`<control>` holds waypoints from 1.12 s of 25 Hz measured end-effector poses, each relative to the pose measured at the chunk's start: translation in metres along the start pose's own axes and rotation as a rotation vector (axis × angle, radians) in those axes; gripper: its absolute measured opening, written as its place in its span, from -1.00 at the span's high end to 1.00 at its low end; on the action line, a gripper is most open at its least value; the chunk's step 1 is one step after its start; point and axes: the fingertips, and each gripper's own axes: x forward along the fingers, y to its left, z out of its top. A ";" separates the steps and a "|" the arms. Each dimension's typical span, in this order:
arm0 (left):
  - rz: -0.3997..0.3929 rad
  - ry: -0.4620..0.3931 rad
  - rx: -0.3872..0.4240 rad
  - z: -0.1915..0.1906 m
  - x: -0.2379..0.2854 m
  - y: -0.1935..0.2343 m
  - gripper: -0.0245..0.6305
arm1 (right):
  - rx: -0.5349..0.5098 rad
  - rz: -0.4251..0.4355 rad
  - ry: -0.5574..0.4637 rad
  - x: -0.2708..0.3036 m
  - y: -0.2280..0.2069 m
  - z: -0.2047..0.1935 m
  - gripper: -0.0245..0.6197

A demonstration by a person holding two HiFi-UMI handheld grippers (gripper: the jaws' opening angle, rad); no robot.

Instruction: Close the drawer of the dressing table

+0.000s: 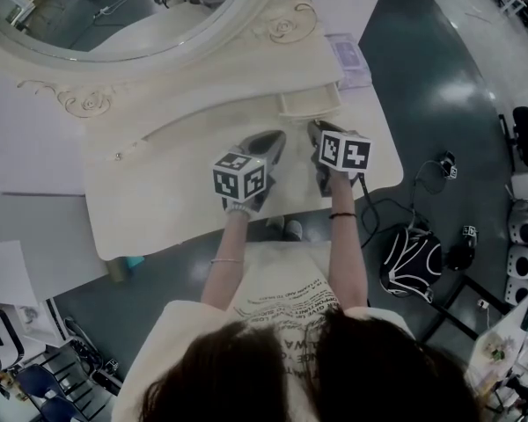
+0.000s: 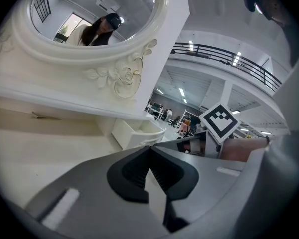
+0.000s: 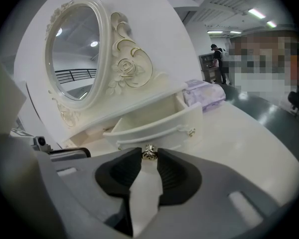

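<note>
The cream dressing table point(image 1: 158, 192) has a small drawer point(image 1: 310, 102) standing pulled out under the oval mirror point(image 1: 114, 7). In the right gripper view the drawer point(image 3: 154, 126) shows open, and its small brass knob point(image 3: 149, 151) sits pinched between the tips of my right gripper point(image 3: 149, 156). My right gripper point(image 1: 317, 130) reaches the drawer's front in the head view. My left gripper point(image 1: 275, 139) hovers over the tabletop just left of it, shut with nothing in it point(image 2: 150, 147). The left gripper view shows the open drawer point(image 2: 137, 132) ahead, a little to the left.
A purple pack point(image 1: 348, 60) lies on the table's right end beside the drawer. A second knob point(image 3: 191, 132) sits on the drawer front's right side. A black-and-white bag point(image 1: 411, 262) and cables lie on the floor to the right.
</note>
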 end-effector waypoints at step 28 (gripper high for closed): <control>-0.018 0.001 -0.001 0.006 0.016 -0.002 0.93 | -0.012 0.015 0.012 0.007 -0.001 0.006 0.60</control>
